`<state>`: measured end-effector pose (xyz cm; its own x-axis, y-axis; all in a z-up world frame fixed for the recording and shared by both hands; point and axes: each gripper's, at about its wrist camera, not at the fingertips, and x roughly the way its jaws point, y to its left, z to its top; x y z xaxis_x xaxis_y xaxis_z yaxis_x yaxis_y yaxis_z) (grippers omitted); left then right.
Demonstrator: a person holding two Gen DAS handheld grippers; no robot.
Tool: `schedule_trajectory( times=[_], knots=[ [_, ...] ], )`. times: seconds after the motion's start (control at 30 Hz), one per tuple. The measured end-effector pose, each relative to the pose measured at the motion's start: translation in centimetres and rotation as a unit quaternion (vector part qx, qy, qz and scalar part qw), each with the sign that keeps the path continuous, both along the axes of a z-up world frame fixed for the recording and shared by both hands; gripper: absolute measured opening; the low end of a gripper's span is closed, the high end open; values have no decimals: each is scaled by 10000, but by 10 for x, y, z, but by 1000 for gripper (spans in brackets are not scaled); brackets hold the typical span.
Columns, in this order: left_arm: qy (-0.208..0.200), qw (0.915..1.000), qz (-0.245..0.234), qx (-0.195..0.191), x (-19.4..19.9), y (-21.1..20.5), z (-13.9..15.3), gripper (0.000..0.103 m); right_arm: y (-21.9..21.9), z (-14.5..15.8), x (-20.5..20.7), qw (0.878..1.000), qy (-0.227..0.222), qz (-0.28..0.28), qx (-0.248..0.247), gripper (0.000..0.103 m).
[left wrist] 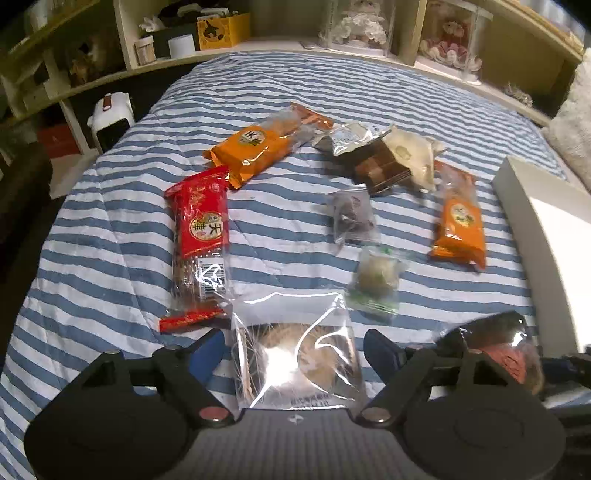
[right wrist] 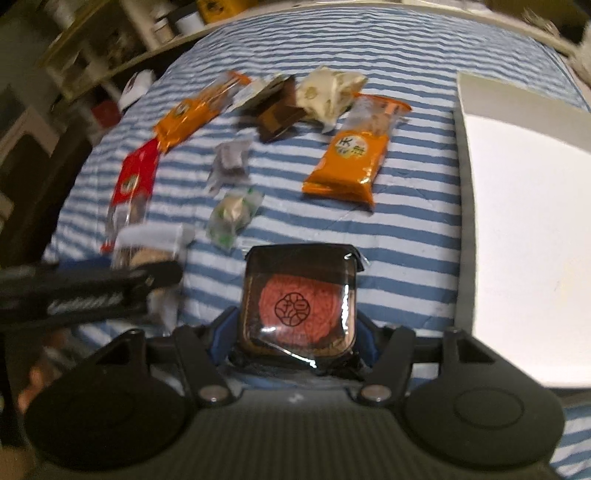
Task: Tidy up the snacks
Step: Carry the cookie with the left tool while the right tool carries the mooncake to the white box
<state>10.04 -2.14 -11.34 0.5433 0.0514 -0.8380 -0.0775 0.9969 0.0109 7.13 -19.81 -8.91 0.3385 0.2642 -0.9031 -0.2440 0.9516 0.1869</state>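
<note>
Bed cover (left wrist: 110,236) blue and white stripes. Red snack pack (left wrist: 201,218) with gold round label, clear end showing a barcode. Long orange pack (left wrist: 258,147) with round pale label, clear far end. Second orange pack (left wrist: 460,225) same print, also seen in the right view (right wrist: 347,162). Brown checkered box (left wrist: 380,166) under a silver-clear wrapper. Cream-white pouch (left wrist: 410,155). Small clear bag with dark purple-brown pieces (left wrist: 352,216). Clear wrapper with green print around a beige ball (left wrist: 376,280). Clear bag with pale tan round pastry (left wrist: 299,358). Dark tray pack holding a pink-red mooncake with black stamp (right wrist: 299,302). White box (right wrist: 524,221). Grippers black with blue finger pads (left wrist: 207,354). Yellow box (left wrist: 223,29) on cream shelf.
</note>
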Motion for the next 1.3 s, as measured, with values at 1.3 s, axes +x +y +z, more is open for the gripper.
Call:
schedule_trajectory(
  times=[1.3],
  knots=[
    [-854,9925,-387,-788,-24,-37,95,64,-55,86,2,9907,-1044,-740,465,69]
  ],
)
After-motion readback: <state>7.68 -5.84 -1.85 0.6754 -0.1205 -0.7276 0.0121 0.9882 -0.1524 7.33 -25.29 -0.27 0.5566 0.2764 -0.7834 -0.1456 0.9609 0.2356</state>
